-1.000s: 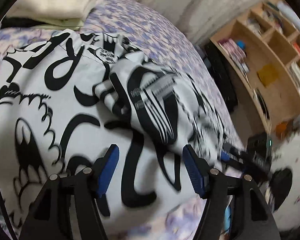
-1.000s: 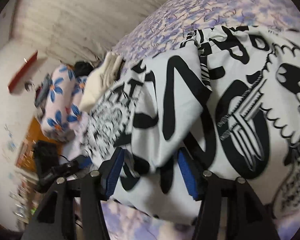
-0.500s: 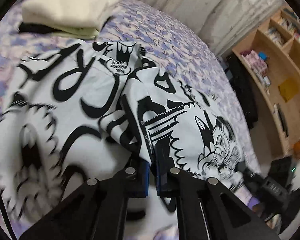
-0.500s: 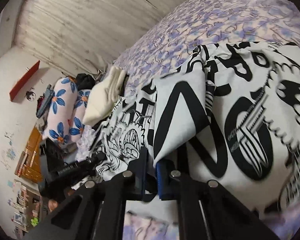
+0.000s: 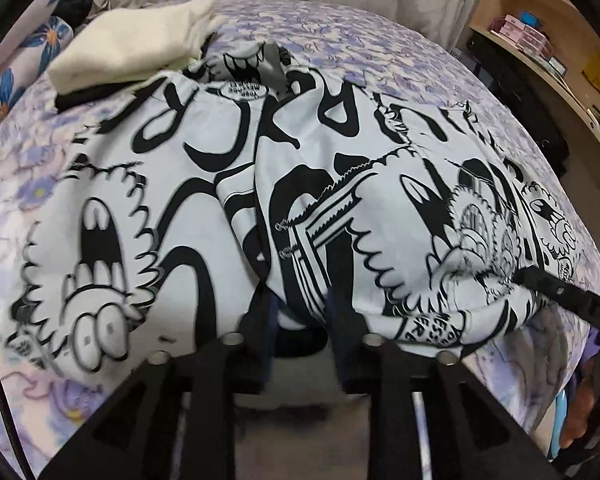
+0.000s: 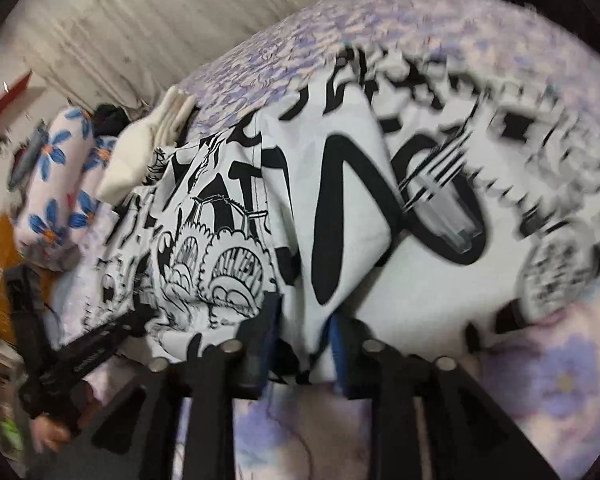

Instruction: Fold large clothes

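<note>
A large white garment with a bold black cartoon print point(image 5: 204, 184) lies spread on a bed; it also shows in the right wrist view point(image 6: 440, 216). My left gripper point(image 5: 300, 320) has its jaws a little apart with a folded edge of the garment between them. My right gripper point(image 6: 306, 332) likewise has its jaws slightly apart around a hanging fold of the same garment. The right gripper's black body shows at the right in the left wrist view point(image 5: 560, 296), and the left gripper's body at the lower left in the right wrist view point(image 6: 88, 356).
The bed has a purple floral sheet point(image 5: 380, 36). A folded cream cloth point(image 5: 136, 40) lies at the head, next to a blue-flowered pillow point(image 6: 56, 184). A wooden bookshelf point(image 5: 548, 44) stands beside the bed.
One second ago both grippers were wide open over the garment. They then closed tight on its folds, and now the jaws stand slightly apart with cloth still between them.
</note>
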Demonstrator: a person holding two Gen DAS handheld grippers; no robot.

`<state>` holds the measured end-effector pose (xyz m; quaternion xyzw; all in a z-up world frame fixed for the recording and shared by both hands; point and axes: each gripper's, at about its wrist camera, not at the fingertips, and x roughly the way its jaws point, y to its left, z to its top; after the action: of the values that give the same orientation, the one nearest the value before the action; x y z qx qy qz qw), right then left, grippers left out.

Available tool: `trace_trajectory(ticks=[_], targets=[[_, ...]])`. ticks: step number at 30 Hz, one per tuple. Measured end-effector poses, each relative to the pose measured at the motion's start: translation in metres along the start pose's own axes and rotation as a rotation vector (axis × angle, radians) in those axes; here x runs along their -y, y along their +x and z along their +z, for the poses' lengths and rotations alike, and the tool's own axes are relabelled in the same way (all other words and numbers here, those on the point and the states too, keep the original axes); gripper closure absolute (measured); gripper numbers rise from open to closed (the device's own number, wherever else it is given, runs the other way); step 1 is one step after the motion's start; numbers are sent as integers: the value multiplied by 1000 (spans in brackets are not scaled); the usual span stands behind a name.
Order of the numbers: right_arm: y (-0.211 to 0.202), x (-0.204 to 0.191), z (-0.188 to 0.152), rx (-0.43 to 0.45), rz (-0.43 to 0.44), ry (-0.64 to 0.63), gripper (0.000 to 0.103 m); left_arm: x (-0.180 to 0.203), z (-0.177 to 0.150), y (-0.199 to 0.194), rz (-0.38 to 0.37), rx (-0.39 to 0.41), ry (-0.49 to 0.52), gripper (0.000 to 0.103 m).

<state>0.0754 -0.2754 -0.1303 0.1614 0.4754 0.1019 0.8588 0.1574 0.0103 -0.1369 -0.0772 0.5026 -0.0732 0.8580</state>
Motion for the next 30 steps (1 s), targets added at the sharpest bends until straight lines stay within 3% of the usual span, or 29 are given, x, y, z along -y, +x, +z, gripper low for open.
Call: trace_trajectory(ticks=[2, 6, 11, 18, 22, 24, 26, 28, 30], targets=[[-15, -7, 1, 45, -40, -32, 71, -1, 0, -13, 9, 24, -8, 68], [-38, -19, 5, 149, -60, -81, 70, -6, 1, -42, 25, 107, -29, 68], [-14, -48, 25, 176, -7, -183, 71, 0, 29, -47, 9, 179, -27, 68], [57, -71, 70, 111, 74, -197, 71, 19, 83, -2, -29, 178, -31, 69], [82, -73, 81, 101, 45, -235, 71, 28, 99, 35, -46, 128, -65, 71], [90, -66, 85, 94, 12, -235, 71, 29, 103, 58, -8, 81, -70, 71], [95, -51, 88, 83, 7, -207, 78, 24, 102, 76, 61, 56, -75, 71], [95, -36, 90, 78, 11, -178, 93, 14, 98, 82, 41, 56, -107, 71], [91, -21, 88, 87, -8, -147, 102, 7, 94, 81, 80, 64, -120, 71]])
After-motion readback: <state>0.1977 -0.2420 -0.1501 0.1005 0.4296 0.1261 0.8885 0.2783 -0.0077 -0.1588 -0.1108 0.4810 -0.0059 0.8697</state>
